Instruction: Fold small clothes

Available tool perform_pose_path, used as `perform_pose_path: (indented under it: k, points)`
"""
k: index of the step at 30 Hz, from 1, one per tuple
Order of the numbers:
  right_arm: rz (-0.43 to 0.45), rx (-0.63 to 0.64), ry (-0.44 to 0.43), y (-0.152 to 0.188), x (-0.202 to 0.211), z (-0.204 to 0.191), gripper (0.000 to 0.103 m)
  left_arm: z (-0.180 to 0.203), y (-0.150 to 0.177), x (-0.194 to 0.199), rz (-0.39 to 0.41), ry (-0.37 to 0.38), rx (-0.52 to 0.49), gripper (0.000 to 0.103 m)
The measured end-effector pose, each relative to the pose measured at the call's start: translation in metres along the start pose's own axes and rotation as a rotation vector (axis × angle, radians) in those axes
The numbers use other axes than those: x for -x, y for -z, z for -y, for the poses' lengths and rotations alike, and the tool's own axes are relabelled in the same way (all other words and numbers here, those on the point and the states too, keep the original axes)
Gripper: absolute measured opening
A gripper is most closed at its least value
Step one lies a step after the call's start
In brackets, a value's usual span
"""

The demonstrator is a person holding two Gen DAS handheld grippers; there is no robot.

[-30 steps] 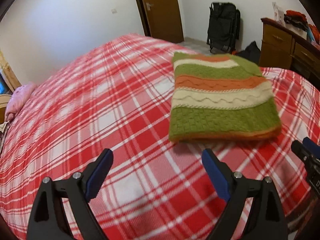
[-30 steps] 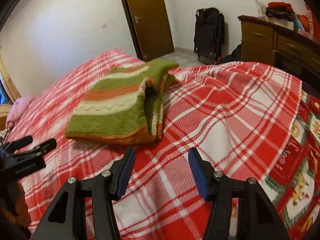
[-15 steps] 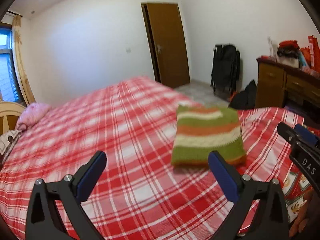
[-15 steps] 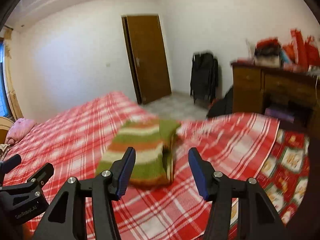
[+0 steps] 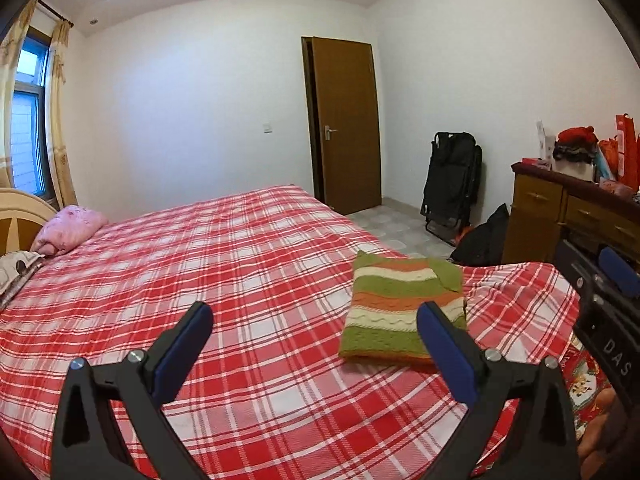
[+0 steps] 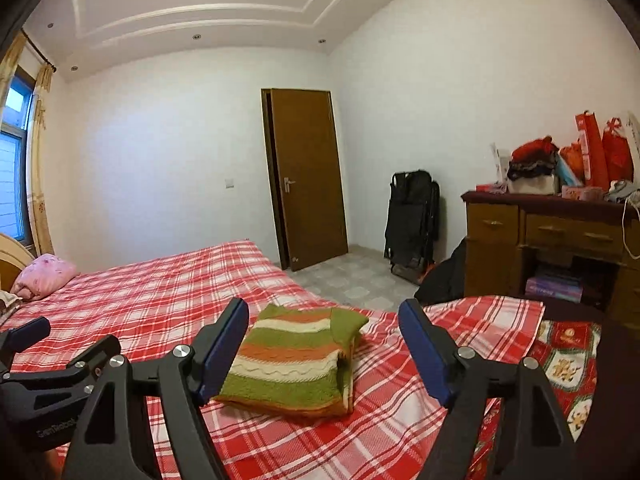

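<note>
While both tongs are held clear of the bed (image 5: 248, 264), the folded striped sweater (image 5: 404, 308) is seen lying flat on the plaid cover, right of centre in the left view and at lower centre in the right view. The left gripper (image 5: 316, 338) is spread wide with nothing between its jaws. The right gripper (image 6: 324, 344) has just been opening further and is likewise empty. The sweater's long axis is judged to run away from the cameras, and the right gripper is judged nearer.

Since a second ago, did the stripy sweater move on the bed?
No. The sweater lies folded by the same bed corner; only the cameras rose.
</note>
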State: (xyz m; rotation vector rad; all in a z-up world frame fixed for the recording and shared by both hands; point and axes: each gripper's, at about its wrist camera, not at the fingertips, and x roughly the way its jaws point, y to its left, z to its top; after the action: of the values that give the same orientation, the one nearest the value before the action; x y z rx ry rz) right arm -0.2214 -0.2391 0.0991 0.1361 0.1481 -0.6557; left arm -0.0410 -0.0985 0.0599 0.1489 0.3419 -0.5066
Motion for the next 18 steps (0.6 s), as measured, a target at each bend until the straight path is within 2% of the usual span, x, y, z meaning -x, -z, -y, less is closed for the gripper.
perform_pose_path:
  k: [7,18]
  points:
    - [-0.015,-0.015,0.007,0.006,-0.003,0.005,0.078,0.008,0.004,0.002,0.012,-0.031,-0.058,0.103]
    - [-0.010,-0.017,0.009,0.007,-0.003,0.006,0.078,0.013,0.001,0.013,0.067,-0.052,-0.084,0.103]
